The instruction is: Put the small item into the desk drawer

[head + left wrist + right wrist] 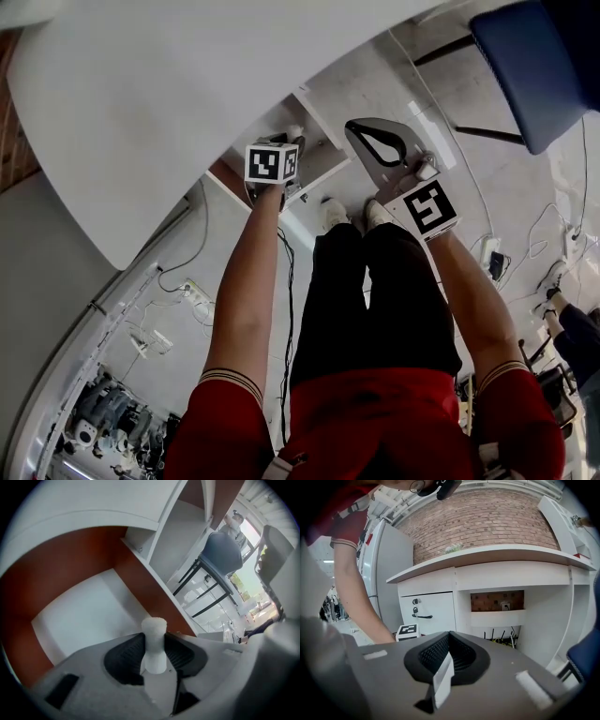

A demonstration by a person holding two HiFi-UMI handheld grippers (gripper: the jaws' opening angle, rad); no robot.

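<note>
In the left gripper view my left gripper is shut on the small item, a white, peg-like piece that stands upright between the black pads. It points steeply down into the open desk drawer, which has a white floor and red-brown walls. In the head view the left gripper hangs over that drawer beside the white desk. My right gripper is to the right of the drawer, its jaws together with nothing in them. In its own view the right gripper faces the desk front.
A blue chair stands to the right, also seen past the drawer. Cables and a power strip lie on the floor on the left. A white cabinet door with a black handle sits under the desk, with a brick wall behind it.
</note>
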